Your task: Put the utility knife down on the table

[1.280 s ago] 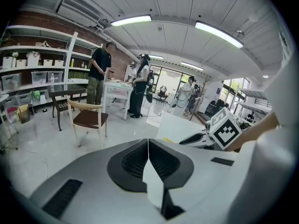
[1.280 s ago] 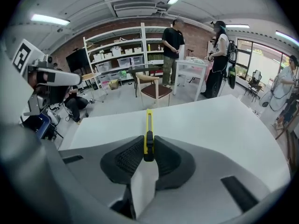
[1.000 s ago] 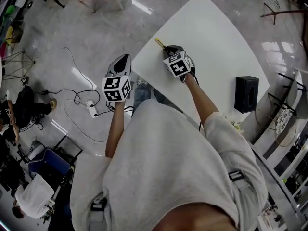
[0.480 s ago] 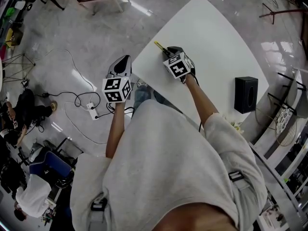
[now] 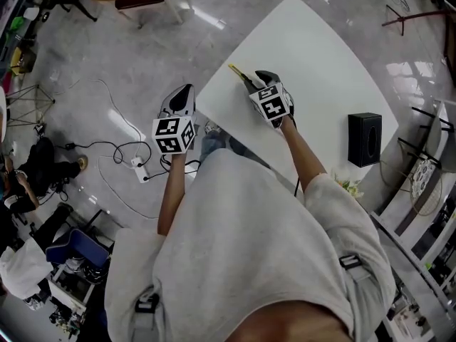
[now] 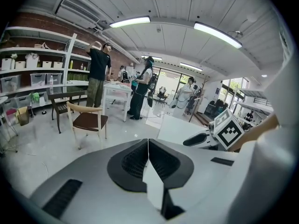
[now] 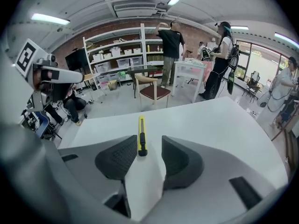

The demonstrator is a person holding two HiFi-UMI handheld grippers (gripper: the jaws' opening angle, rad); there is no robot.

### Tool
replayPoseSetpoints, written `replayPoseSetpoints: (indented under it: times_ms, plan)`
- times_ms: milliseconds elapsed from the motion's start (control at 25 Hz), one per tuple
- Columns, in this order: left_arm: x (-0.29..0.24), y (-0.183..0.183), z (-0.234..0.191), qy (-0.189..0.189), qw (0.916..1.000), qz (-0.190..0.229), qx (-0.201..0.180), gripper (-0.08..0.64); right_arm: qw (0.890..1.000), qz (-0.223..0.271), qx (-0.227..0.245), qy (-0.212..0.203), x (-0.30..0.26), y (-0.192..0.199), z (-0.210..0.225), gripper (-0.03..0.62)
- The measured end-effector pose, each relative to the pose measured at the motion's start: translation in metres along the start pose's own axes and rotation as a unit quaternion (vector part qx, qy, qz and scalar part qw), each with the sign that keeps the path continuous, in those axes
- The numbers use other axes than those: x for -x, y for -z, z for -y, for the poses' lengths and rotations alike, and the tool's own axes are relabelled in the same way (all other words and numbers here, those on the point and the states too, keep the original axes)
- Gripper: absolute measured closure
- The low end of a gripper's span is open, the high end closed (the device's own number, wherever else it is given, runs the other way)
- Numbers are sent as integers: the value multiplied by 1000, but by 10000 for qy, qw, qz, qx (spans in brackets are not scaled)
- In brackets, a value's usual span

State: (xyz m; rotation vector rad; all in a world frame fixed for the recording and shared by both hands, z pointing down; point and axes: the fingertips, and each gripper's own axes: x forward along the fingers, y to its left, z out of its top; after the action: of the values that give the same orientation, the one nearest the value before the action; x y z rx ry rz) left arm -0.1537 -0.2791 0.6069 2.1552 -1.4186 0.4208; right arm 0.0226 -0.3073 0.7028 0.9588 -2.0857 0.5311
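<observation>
My right tool is opening, its jaws wide on either side of the yellow utility knife. The knife lies flat on the white bench near a corner, and neither pad presses it. My left tool is closed and empty, held beside the bench above the floor.

From above: the right gripper, jaws opening, has the end of a yellow utility knife between them at a white table edge. The left gripper hangs beside the table; a black box stands well apart.
</observation>
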Motion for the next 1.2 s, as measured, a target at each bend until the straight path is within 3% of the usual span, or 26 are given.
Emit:
replayPoseSetpoints:
  times_ms: [480,640,920,1200]
  plan:
    - [1,-18,3,94,9997,126,-180,537,9888,649,-996,904,68,19,36,512]
    - [3,-24,5,121,9995,182,-228,537,9830,857,-1309,958,85,24,40,538]
    - [8,-41,14,175,9985,379,-344,537,9764,1284,-1348,1095,109,10,42,555]
    - [15,-68,15,194,9962,671,-514,537,9699,1779,-1082,1265,131,-25,42,557]
